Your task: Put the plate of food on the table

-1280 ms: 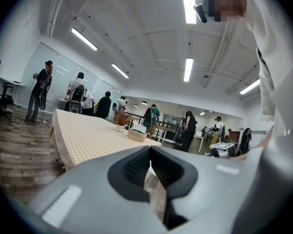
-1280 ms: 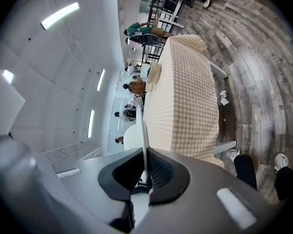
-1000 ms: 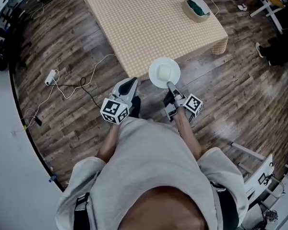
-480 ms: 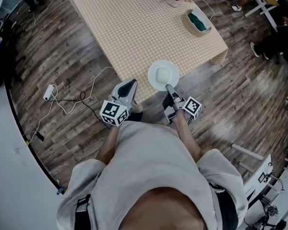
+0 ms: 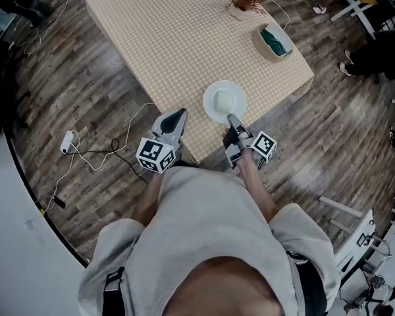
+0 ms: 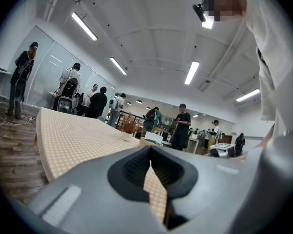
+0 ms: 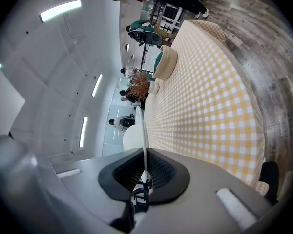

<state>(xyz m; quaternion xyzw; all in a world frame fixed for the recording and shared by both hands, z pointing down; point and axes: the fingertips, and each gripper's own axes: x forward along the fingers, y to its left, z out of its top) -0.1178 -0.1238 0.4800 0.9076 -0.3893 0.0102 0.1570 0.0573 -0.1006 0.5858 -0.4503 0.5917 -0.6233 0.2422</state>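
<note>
The plate is clamped by its near rim in the right gripper, its jaws closed thin on it, over the near edge of the counter. The left gripper is closed and empty. The pale food cannot be identified.

you're seeing the plate gleaming smooth and white, possibly glazed ceramic. the table is wearing matt checked cloth, the floor is showing grained wood, and the right gripper is showing matt grey plastic with ribbed black pads.
</note>
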